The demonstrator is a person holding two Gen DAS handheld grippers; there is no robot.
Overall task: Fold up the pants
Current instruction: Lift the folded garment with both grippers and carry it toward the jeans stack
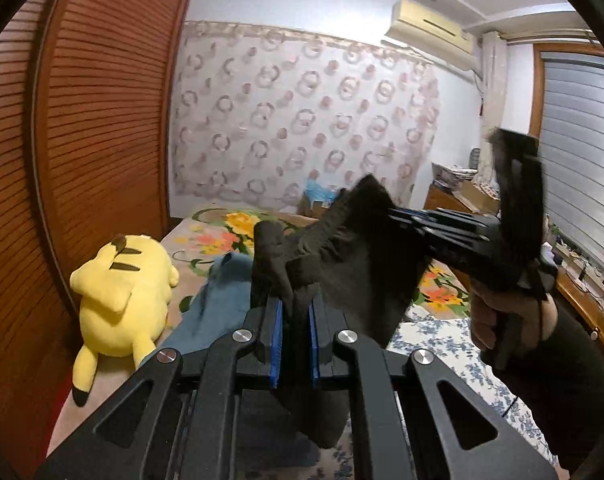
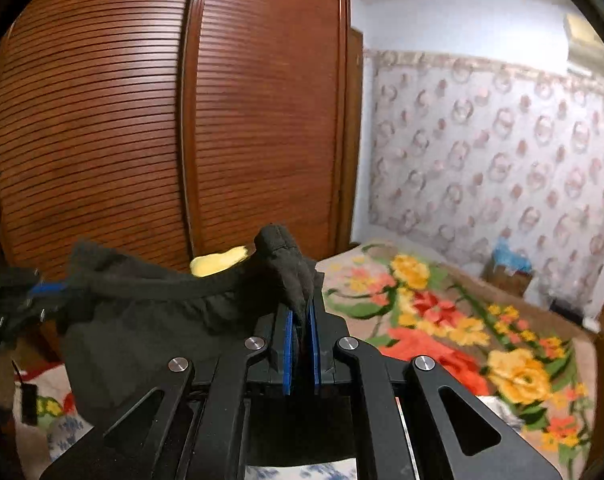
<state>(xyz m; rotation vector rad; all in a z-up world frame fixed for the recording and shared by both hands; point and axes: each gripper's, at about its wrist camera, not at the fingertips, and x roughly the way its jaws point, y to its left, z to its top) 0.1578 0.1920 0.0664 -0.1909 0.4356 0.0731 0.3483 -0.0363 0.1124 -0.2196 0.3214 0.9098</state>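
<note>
Dark pants [image 1: 342,256] hang in the air above the bed, stretched between both grippers. My left gripper [image 1: 295,308] is shut on one bunched corner of the waistband, its blue pads pressing the cloth. In the left wrist view the other gripper comes in from the right, held by a hand [image 1: 498,320], and grips the far corner. In the right wrist view my right gripper [image 2: 302,320] is shut on a bunched corner of the pants [image 2: 141,312], whose waistband runs left to the other gripper [image 2: 17,300] at the frame's edge.
A flowered blanket [image 2: 442,320] covers the bed. A yellow plush toy [image 1: 121,296] lies on its left side beside a blue garment [image 1: 217,308]. A slatted wooden wardrobe [image 2: 181,120] stands close on the left. A cluttered desk [image 1: 582,292] lines the right wall.
</note>
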